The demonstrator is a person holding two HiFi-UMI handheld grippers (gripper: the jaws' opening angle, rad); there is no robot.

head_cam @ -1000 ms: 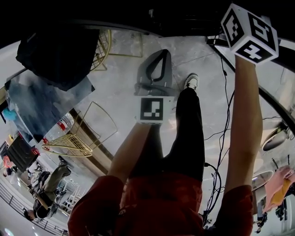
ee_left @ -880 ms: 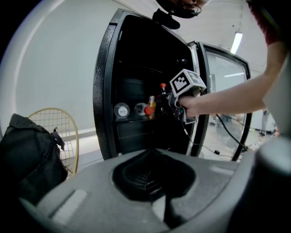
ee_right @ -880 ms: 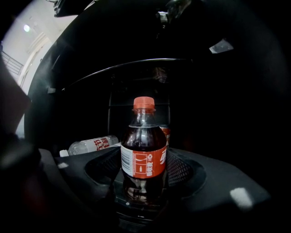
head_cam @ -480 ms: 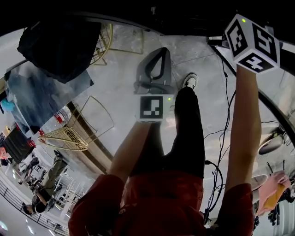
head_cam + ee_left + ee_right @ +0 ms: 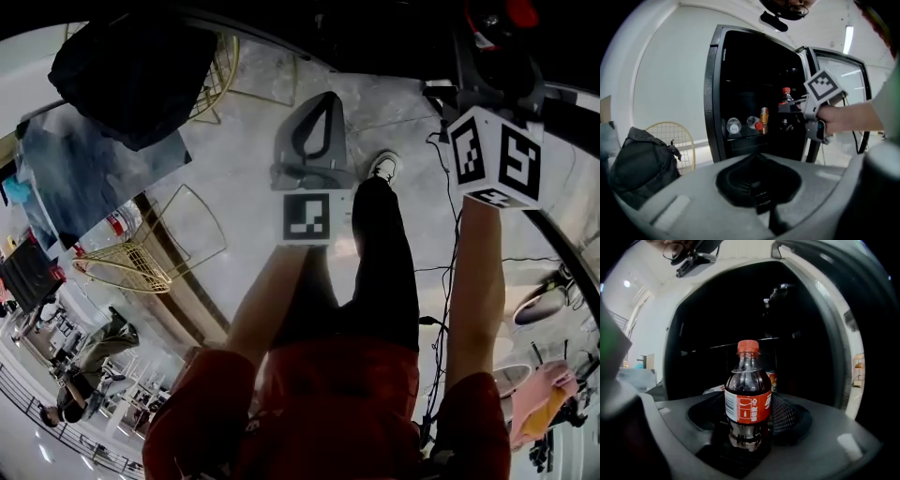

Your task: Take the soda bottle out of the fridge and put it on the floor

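Soda bottle point(image 5: 747, 399), red cap, red label, dark drink: standing upright between the jaws of the right gripper point(image 5: 749, 430), which are pressing on its lower body; being held at the open front of the fridge point(image 5: 714, 93). Left gripper point(image 5: 757, 185): jaws lying together with nothing between them; pointing toward the fridge, where a can point(image 5: 764, 115) is standing on a shelf.

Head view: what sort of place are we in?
Probably a large indoor hall or showroom rather than a home kitchen: a broad, pale polished floor, gold wire chairs standing about, and a black drinks fridge with its door open, stocked with bottles.
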